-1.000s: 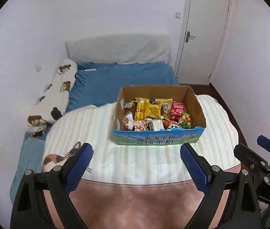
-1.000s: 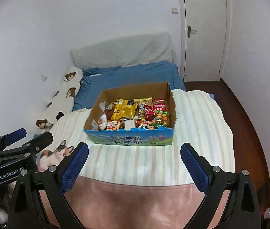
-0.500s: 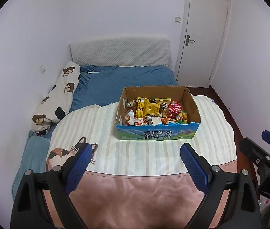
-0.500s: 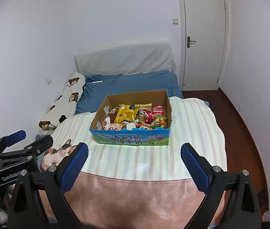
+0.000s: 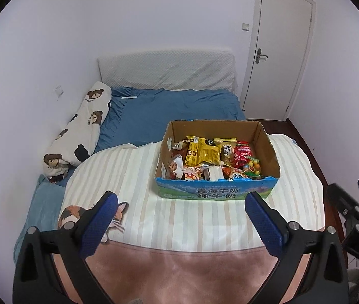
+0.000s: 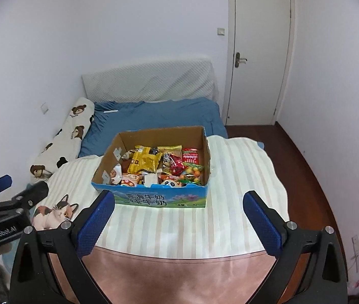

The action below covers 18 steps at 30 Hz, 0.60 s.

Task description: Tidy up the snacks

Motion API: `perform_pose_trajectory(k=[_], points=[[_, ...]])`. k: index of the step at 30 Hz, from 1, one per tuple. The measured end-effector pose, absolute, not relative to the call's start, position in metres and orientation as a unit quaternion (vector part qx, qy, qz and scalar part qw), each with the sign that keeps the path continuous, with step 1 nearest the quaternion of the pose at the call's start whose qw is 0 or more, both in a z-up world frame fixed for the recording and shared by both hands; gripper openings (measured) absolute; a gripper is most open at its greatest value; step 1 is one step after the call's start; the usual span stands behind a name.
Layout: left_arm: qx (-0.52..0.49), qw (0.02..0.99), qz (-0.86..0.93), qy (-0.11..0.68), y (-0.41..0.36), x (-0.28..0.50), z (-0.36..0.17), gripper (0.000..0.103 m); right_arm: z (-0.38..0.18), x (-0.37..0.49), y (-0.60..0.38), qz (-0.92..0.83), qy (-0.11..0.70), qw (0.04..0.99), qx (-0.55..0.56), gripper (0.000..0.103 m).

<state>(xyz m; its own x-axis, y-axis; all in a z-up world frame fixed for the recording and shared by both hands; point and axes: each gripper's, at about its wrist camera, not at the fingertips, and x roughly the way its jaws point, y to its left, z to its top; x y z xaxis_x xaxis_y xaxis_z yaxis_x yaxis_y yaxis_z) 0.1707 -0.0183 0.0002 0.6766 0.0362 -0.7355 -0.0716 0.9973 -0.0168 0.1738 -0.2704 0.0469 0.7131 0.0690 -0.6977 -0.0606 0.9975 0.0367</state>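
An open cardboard box [image 5: 212,128] with a blue printed front stands on the striped blanket, also in the right wrist view [image 6: 159,135]. It is full of snacks: a yellow packet [image 5: 203,153] [image 6: 145,160], a red packet [image 5: 242,152] [image 6: 190,155] and several small sweets. My left gripper [image 5: 181,198] hovers just short of the box front, its jaws opening with nothing between them. My right gripper [image 6: 178,197] hangs beside it, jaws opening too and holding nothing. Each gripper shows at the edge of the other's view.
The box sits on a cream striped blanket [image 5: 133,177] with a cat print [image 6: 55,214], laid over a bed with a blue sheet [image 5: 169,109]. A bear-print pillow [image 5: 83,129] lies along the left wall. A shut white door [image 6: 258,58] and wooden floor [image 6: 303,177] are at right.
Both views pulled back from the box half a second ago and have come close to it again. The box and its snacks have not moved.
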Motion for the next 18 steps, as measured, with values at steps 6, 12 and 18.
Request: perform_pose_trajectory(k=[6, 12, 18], points=[[-0.019, 0.911, 0.036, 0.409, -0.018, 0.196, -0.011, 0.103, 0.026, 0.201, -0.267, 0.029, 0.395, 0.918, 0.005, 0.103], [-0.010, 0.909, 0.037, 0.415, -0.022, 0.212, -0.019, 0.103, 0.013, 0.219, -0.268, 0.020, 0.405, 0.914, 0.003, 0.103], [-0.007, 0.906, 0.033, 0.423, -0.025, 0.221, -0.025, 0.103, 0.016, 0.228, -0.272, 0.009, 0.397, 0.918, 0.006, 0.103]])
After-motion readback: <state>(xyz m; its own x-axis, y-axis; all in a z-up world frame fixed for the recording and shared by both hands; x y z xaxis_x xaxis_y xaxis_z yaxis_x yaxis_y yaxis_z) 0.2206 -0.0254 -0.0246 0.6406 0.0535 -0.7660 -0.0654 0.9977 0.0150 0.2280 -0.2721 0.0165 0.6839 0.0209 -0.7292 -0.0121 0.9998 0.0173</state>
